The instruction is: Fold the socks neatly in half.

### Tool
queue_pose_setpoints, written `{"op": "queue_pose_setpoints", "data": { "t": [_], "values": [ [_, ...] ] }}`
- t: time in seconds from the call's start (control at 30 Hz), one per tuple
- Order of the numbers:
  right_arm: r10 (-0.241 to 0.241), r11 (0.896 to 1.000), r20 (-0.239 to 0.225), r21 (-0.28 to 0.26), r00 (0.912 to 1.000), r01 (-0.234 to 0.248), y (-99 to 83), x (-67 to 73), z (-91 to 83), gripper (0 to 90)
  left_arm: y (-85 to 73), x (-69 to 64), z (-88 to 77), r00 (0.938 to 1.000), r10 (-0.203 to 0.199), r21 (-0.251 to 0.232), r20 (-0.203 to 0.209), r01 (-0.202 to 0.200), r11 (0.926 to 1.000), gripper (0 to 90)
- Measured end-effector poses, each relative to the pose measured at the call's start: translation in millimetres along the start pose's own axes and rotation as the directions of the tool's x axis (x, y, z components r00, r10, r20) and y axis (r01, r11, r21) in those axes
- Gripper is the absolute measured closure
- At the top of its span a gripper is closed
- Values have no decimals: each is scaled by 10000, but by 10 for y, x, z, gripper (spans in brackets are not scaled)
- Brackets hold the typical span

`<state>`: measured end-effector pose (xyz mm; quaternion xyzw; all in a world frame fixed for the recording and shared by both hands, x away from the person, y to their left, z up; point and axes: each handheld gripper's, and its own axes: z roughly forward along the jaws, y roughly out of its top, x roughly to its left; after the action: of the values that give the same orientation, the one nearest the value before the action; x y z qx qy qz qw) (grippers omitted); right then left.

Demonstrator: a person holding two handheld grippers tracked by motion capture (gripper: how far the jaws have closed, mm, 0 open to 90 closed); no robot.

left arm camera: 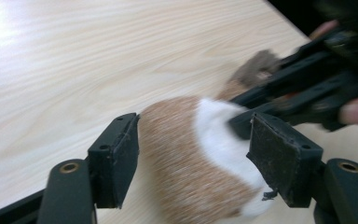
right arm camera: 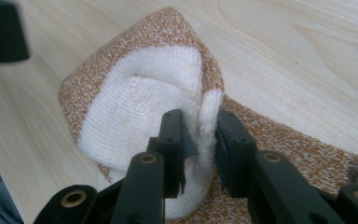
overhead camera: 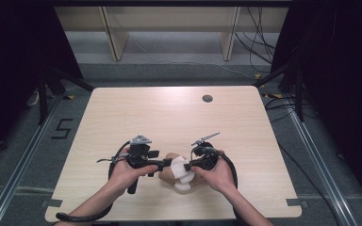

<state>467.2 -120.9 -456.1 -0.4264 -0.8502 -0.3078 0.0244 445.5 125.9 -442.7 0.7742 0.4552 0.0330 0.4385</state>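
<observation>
White knit is pinched between my right gripper's fingers: a fold of the sock's pale toe end, clenched tight. From there the tan-and-white sock runs leftward across the desk, its long axis lying straight between my left gripper's spread fingers, which flank the rolled body without pressing. So the left is nearest to clamp next.

A light wooden table is being shown mid-frame, a round grommet being seen toward its upper right. Wooden shelving and cables are being seen along the top.
</observation>
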Motion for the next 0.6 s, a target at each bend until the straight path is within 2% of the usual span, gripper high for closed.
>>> {"op": "queue_pose_setpoints", "data": {
  "t": [0.03, 0.07, 0.1, 0.17, 0.2, 0.33, 0.37, 0.4, 0.43, 0.47, 0.5, 0.53, 0.57, 0.6],
  "values": [
    [203, 9997, 80, 143, 9998, -204, 1, 9, -13, 738, -29, 30, 15, 9997, -243, 133, 15, 243, 9996, 333],
    [45, 10000, 122, 36, 9999, -46, 2, 1, -13, 738, -59, 48, 27, 9986, -527, 329, -13, 527, 9981, 336],
    [-100, 9999, 145, -22, 9998, 101, 1, -8, -15, 738, -91, 82, 49, 9968, -747, 465, 269, 734, 9962, 339],
    [-39, 10000, 156, 13, 9999, 39, -10, -5, -18, 738, -145, 102, 94, 9909, -1288, 571, 385, 1265, 9903, 346],
    [-94, 10000, 205, -9, 9997, 94, -16, -6, -14, 738, -167, 117, 118, 9881, -1416, 645, 606, 1377, 9884, 346],
    [-66, 10000, 316, 56, 9995, 64, -31, 5, -6, 738, -222, 122, 221, 9799, -1749, 848, 959, 1670, 9823, 347],
    [104, 9999, 375, 132, 9992, -109, -35, 19, -12, 739, -227, 121, 240, 9782, -1803, 875, 1029, 1717, 9813, 346],
    [-21, 9999, 360, 139, 9993, 16, -38, 13, -8, 738, -230, 117, 256, 9760, -1910, 871, 1043, 1823, 9794, 345],
    [-425, 9991, 345, -53, 9985, 427, -39, -11, 8, 738, -232, 115, 268, 9742, -1970, 881, 1101, 1879, 9782, 344],
    [-169, 9999, 407, 40, 9990, 168, -46, 3, 4, 739, -234, 116, 282, 9729, -2008, 921, 1143, 1909, 9773, 343],
    [-222, 9998, 346, -14, 9992, 222, -50, -1, 9, 739, -239, 115, 294, 9724, -2011, 931, 1184, 1908, 9772, 340],
    [46, 9999, 354, 101, 9994, -50, -53, 6, 8, 739, -246, 112, 305, 9722, -2022, 981, 1178, 1912, 9766, 337],
    [-92, 10000, 326, 0, 9994, 92, -54, -9, 14, 739, -257, 104, 319, 9681, -2197, 991, 1203, 2084, 9730, 335],
    [-25, 10000, 261, 33, 9997, 24, -55, -12, 16, 739, -267, 105, 332, 9633, -2371, 1025, 1259, 2251, 9689, 334]
  ]
}}
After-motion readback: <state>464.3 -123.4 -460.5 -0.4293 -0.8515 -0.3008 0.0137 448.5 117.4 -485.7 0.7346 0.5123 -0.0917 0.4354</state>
